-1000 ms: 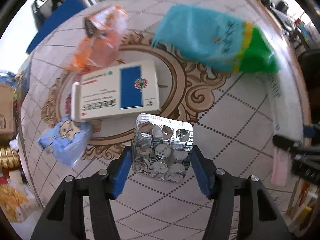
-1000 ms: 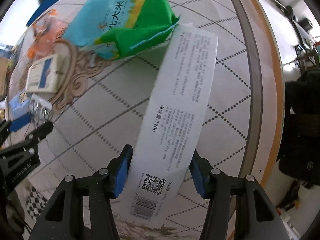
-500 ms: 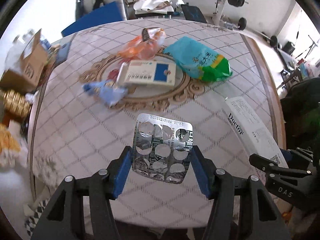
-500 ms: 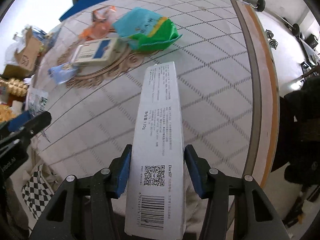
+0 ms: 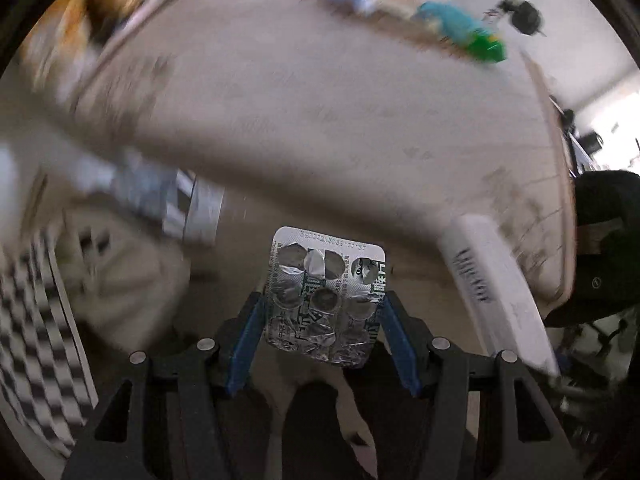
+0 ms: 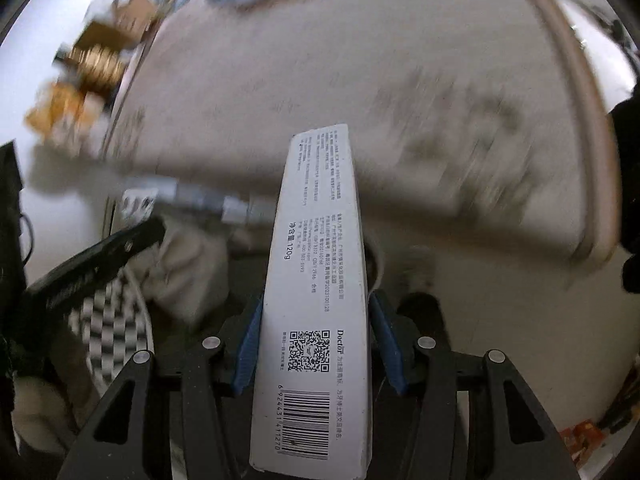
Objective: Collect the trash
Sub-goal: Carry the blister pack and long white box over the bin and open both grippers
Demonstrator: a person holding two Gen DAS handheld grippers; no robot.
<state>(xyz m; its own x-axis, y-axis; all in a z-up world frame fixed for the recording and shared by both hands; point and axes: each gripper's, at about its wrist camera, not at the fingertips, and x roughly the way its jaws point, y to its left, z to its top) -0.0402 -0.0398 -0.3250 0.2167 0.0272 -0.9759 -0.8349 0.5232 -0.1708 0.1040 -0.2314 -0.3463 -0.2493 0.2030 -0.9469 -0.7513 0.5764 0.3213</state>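
Left gripper (image 5: 323, 312) pinches an emptied blister pack (image 5: 325, 295) between its blue pads, half-spread. Right gripper (image 6: 314, 332) clamps a long white toothpaste box (image 6: 316, 296) (barcode end nearest camera). Both hang beyond the table (image 5: 304, 112) edge; background blurred

Blister pack (image 5: 325, 302): silver foil with dark print; box (image 6: 316, 308): white-grey with black text, a black QR code and a black barcode. Both grippers' pads (image 5: 248, 344) are blue on black frames. Table (image 5: 320, 128) reads beige with a tan rim, a blue-and-green bag (image 5: 464, 32) lies at its far side, and the floor cloth (image 5: 36, 320) is black-and-white checked.
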